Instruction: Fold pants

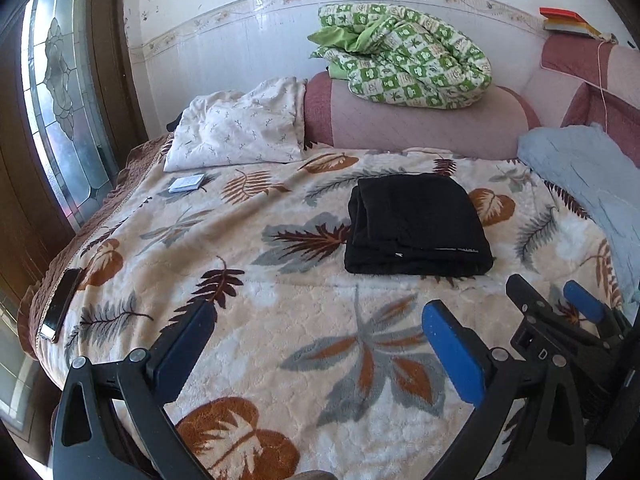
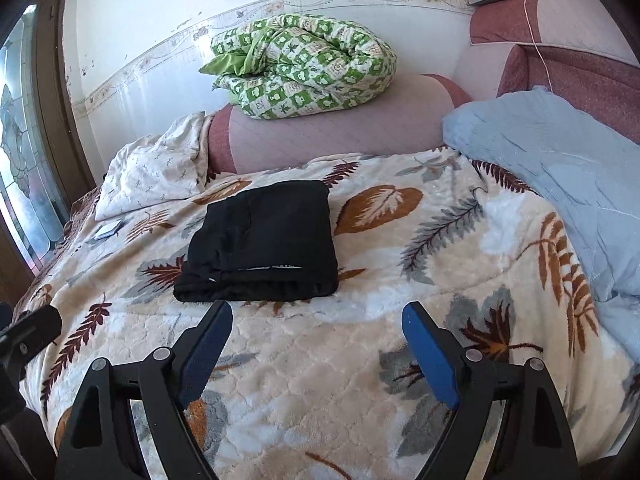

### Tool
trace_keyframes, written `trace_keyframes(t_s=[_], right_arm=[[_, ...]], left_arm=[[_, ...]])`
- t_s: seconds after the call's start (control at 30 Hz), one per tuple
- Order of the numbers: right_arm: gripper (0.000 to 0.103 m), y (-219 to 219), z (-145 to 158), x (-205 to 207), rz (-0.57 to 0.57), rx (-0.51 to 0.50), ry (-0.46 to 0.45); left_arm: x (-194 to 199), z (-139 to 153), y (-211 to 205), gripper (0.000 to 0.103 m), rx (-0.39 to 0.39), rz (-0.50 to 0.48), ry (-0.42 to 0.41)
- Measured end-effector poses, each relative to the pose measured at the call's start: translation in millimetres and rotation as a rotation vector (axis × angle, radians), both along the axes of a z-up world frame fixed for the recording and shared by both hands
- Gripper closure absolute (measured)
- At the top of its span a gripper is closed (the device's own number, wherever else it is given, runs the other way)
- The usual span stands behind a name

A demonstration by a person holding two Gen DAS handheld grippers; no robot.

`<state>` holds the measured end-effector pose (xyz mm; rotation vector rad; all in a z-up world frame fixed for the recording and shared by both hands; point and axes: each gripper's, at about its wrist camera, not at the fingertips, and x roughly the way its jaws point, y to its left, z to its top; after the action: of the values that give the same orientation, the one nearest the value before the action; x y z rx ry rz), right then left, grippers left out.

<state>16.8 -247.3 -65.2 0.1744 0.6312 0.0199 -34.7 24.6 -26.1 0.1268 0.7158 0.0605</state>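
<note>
the black pants (image 2: 260, 244) lay folded on the leaf-print blanket (image 2: 320, 380); the left gripper (image 1: 316, 332) and right gripper (image 2: 316, 336) hung clear, jaws released and empty. another tug on that plush surface could have undone the stacked layers

I see a bed under a leaf-print blanket (image 1: 248, 320), a pink padded headboard (image 2: 340, 128), a white wall with a tile border (image 1: 224, 20), and daylight through a stained-glass window (image 1: 60, 92) on the left.
</note>
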Motion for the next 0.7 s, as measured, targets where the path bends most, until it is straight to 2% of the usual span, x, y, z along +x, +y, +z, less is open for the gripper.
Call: trace_keyframes(t_s=[0.37,0.7], right_arm=[[0.012,13,-4,2,0.026,-0.058,0.01],[0.012,13,-9,5,0.024,-0.064,0.031]], left_arm=[[2,-8,0,0.0,-0.009,-0.021,0.048],[7,-19,1,0.0,-0.024,-0.022,0.091]])
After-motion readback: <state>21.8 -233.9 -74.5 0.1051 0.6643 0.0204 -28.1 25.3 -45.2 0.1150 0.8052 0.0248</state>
